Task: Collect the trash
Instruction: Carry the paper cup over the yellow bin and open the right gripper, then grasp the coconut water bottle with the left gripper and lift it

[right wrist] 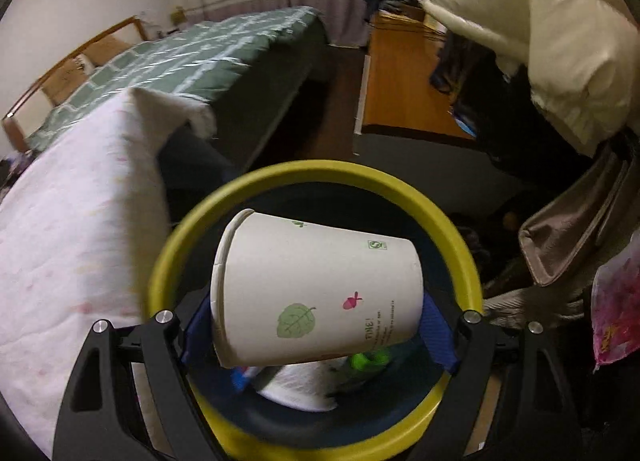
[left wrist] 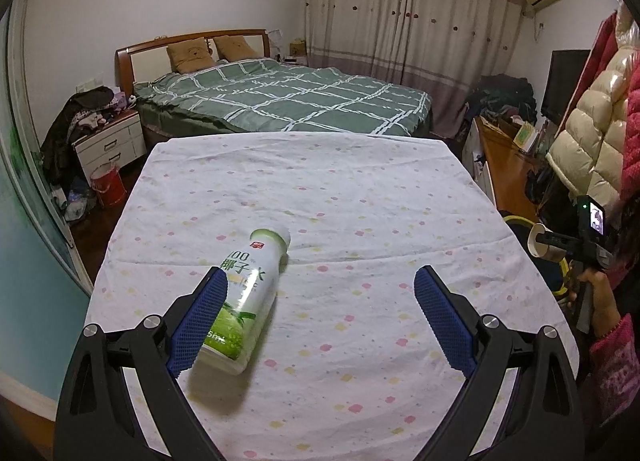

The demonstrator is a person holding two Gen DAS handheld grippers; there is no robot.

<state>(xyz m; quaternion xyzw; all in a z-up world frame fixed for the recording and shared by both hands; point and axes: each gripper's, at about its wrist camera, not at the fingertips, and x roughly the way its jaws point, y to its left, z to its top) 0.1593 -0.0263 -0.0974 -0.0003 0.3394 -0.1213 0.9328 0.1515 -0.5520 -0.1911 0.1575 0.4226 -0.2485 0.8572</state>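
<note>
The left wrist view looked across a bedroom: a bed (left wrist: 288,101) with a green checked cover stood against the far wall, closed curtains (left wrist: 412,21) hung behind it, and a white nightstand (left wrist: 110,143) piled with clothes sat to its left. In the foreground a table was covered by a white cloth (left wrist: 340,189) with small coloured spots. A plastic bottle (left wrist: 246,301) with a green-and-white label lay on its side on the cloth, its cap pointing away toward the bed. The left gripper (left wrist: 320,289) hung over the cloth with its blue-padded fingers spread wide; the bottle lay against the inner face of the left-hand finger, and the other finger was well apart from it. At the right edge, beyond the table, the right gripper (left wrist: 560,243) held a paper cup (left wrist: 538,241) out over a yellow-rimmed bin.

The right wrist view looked down past the table edge and the white cloth (right wrist: 72,221) into the bin (right wrist: 452,229), round, with a yellow rim and a dark inside. The right gripper (right wrist: 316,321) was pinching the paper cup (right wrist: 316,289), which lay sideways between the fingers with its open mouth to the left, directly above the bin's opening. White crumpled paper and something green lay at the bottom of the bin. A cream padded coat (right wrist: 540,29) hung at the upper right.
</note>
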